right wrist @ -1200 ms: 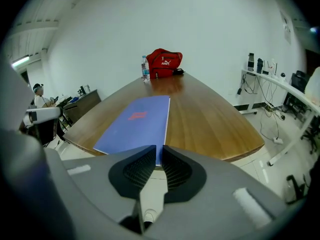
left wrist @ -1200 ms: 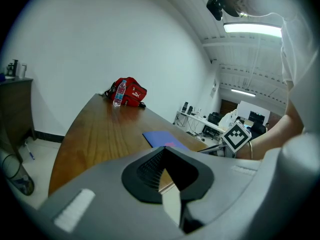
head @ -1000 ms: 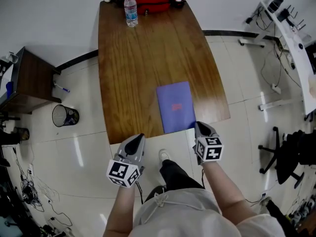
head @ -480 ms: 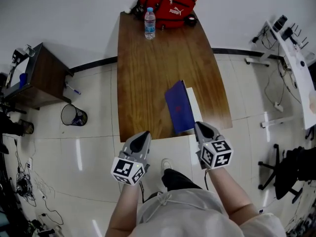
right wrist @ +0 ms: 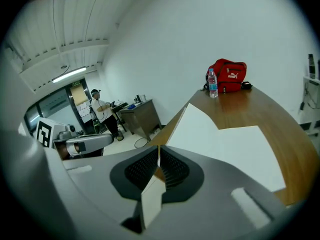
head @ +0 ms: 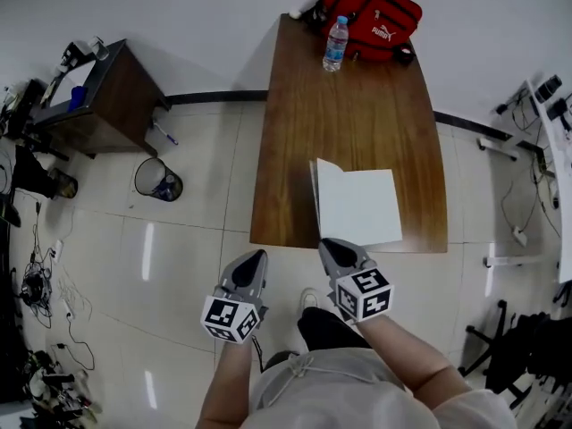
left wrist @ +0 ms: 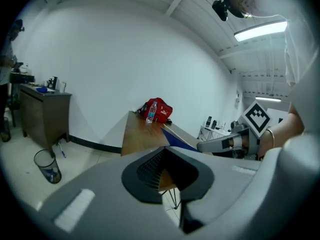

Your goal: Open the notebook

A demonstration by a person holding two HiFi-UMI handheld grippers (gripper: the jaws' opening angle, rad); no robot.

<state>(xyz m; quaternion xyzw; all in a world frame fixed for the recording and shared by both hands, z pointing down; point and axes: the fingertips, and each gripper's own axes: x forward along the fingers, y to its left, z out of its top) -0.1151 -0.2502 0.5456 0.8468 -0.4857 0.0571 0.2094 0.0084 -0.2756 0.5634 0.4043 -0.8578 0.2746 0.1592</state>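
- Two hand-held grippers sit at the near end of the table (head: 357,114), just off its edge.
- Left hand-held gripper (head: 254,259): its jaws are spread with nothing between them. It hangs over the floor beside the near left corner of the table and touches nothing.
- Right hand-held gripper (head: 332,247): its jaws are pressed together on a thin white sheet edge, judged to be the near edge of the cover (head: 315,189).
- Notebook (head: 362,208): it lies at the near edge of the table, right of centre, with a white page facing up. The cover stands roughly upright along the left side, so opening is judged about half done.
- Risk, slip: the pinch is on a thin edge only. If the cover slides out of the jaws before it passes upright, it may drop back and shut the notebook.
- Risk, drag: nothing holds the body down. A pull toward the person could draw the notebook off the near edge.
- Risk, tear: a sharp twist at the pinch point could crease or rip the sheet.
- Far end: a water bottle (head: 335,45) and a red bag (head: 374,16) stand well apart from the work and are not judged a hazard.
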